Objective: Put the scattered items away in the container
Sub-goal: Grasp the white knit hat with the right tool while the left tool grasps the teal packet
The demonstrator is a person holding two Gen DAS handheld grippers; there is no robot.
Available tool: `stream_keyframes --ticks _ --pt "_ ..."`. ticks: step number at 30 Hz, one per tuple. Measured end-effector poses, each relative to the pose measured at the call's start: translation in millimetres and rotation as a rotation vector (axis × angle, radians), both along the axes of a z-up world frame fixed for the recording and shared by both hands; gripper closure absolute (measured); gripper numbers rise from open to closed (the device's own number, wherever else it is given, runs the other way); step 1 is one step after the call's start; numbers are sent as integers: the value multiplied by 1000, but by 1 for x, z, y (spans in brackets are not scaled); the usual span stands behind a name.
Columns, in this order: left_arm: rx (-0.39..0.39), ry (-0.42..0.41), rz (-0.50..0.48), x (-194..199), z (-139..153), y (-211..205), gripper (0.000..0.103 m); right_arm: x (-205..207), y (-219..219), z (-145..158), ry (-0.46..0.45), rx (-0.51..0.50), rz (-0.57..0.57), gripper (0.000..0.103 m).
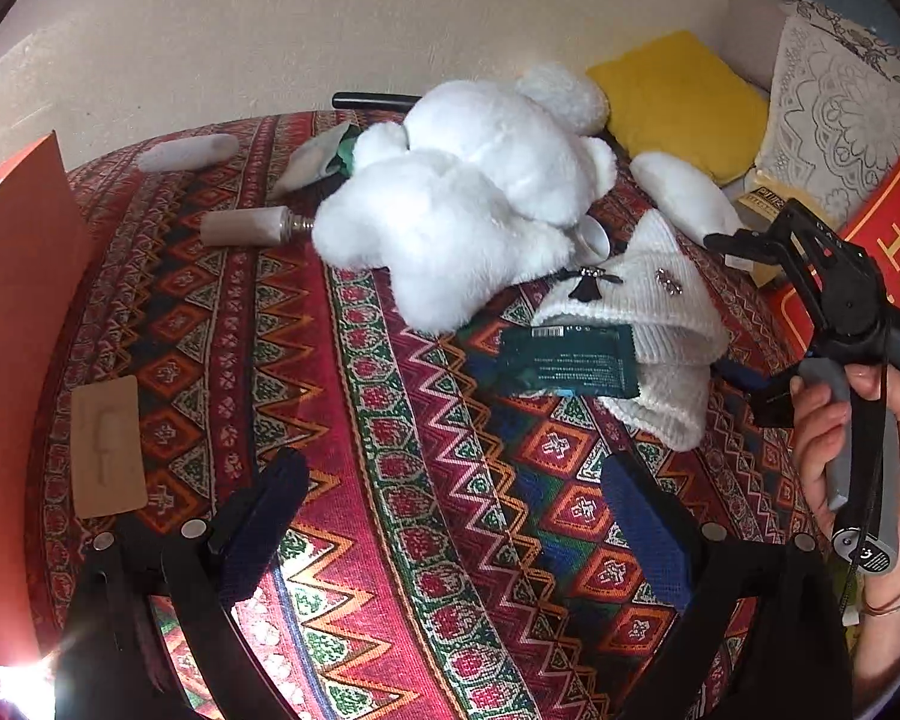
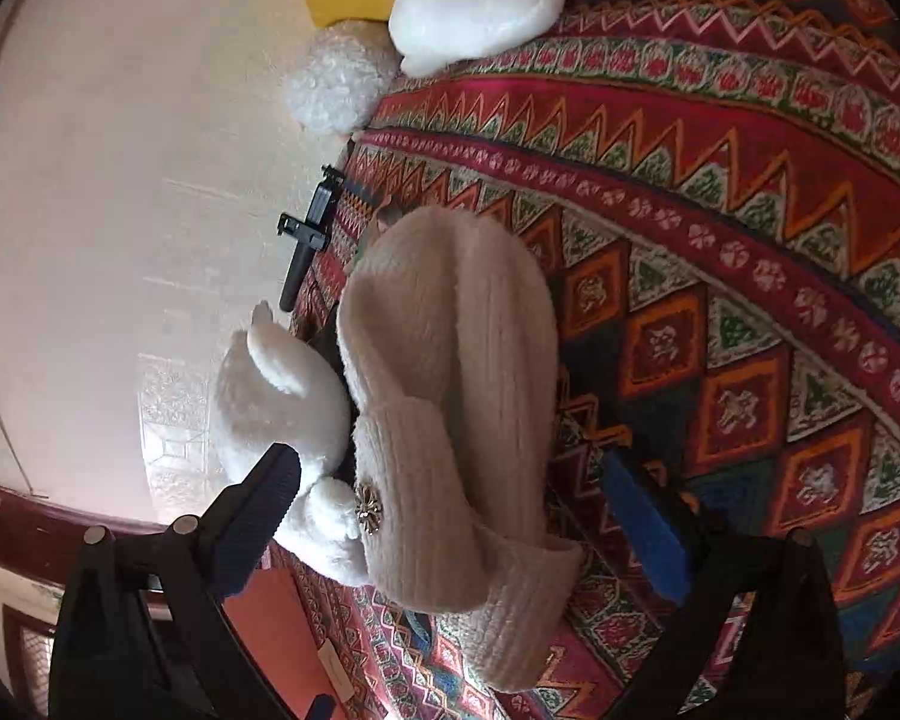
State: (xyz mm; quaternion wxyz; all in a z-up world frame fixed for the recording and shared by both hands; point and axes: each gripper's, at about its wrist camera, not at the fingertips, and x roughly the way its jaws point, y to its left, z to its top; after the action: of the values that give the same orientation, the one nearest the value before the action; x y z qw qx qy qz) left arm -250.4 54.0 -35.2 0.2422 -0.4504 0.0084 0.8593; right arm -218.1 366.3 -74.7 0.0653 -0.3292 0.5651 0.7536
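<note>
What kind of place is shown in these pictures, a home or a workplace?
Most likely a home, perhaps a living room or bedroom. A patterned woven cloth covers the surface, a white plush toy and a knit hat lie on it, and cushions sit behind.

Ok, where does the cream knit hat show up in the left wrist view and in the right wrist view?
Left wrist: the knit hat lies right of centre, partly under a dark green packet.
Right wrist: the knit hat fills the centre, between the open fingers of the right gripper.
Shared landmark: the white plush toy beside it.
</note>
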Motion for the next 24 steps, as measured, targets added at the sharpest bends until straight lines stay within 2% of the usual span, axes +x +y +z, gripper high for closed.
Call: stream_keyframes --ticks 3,5,7,9,12,13,15,17,18,19,22,24 --pt "-3 -1 -2 1 -1 0 4 -18 -19 -2 -8 8 91 9" --pt "-4 14 -11 -2 1 1 4 -23 -30 -2 -46 73 99 9" --pt "-8 47 -41 -8 1 10 4 -26 -34 -4 -67 91 92 9" --pt "-9 69 -139 -14 -5 29 4 -27 -33 -8 -73 67 76 9" --pt "-43 35 -300 -23 -29 60 8 -27 -27 -11 -64 24 64 9" --pt "-74 34 -320 -28 -36 69 13 -27 -25 -13 -59 7 64 9" --pt "-128 64 -328 -36 -44 83 15 -25 -19 -17 -50 -22 63 9" --pt "-106 78 -348 -45 -39 94 30 -26 -19 -18 -49 -23 67 13" --pt "-97 68 -364 -50 -38 99 43 -28 -20 -17 -53 -14 74 15" --pt "-102 58 -376 -54 -38 103 65 -29 -21 -17 -56 -4 81 20" --pt "-107 27 -350 -60 -35 97 96 -30 -22 -19 -24 -39 78 51" --pt "-95 26 -307 -57 -28 82 102 -26 -20 -20 29 -91 67 58"
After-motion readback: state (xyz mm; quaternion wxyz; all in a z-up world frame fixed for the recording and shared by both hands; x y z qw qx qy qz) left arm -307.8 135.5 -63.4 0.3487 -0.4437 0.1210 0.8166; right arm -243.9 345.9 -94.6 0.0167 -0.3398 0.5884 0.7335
